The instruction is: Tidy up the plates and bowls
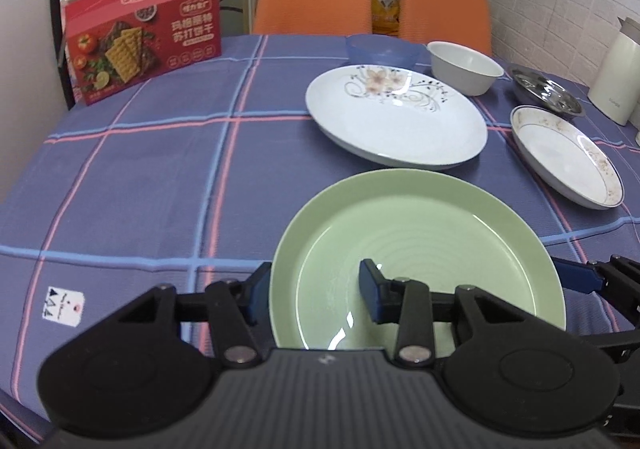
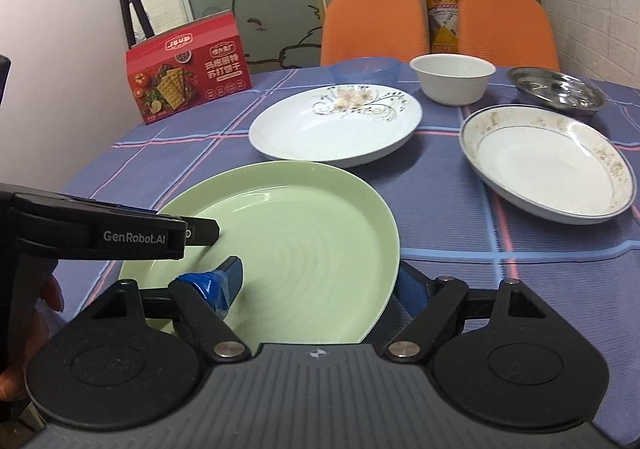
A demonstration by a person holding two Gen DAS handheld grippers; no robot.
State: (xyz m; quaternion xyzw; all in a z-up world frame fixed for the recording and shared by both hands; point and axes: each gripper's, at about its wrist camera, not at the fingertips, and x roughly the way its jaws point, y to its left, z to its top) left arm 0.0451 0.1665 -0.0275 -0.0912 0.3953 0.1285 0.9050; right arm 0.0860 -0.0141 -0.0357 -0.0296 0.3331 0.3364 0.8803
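Checked blue cloth covers the table (image 1: 120,177), with orange chairs behind. Both grippers clamp the green plate (image 1: 420,241): left gripper (image 1: 312,291) pinches its left rim, right gripper (image 2: 320,285) its right rim. Just beyond the fingertips lies the flowered plate (image 2: 336,129). If the two hands move unevenly, the slick rim could slip out and strike it.
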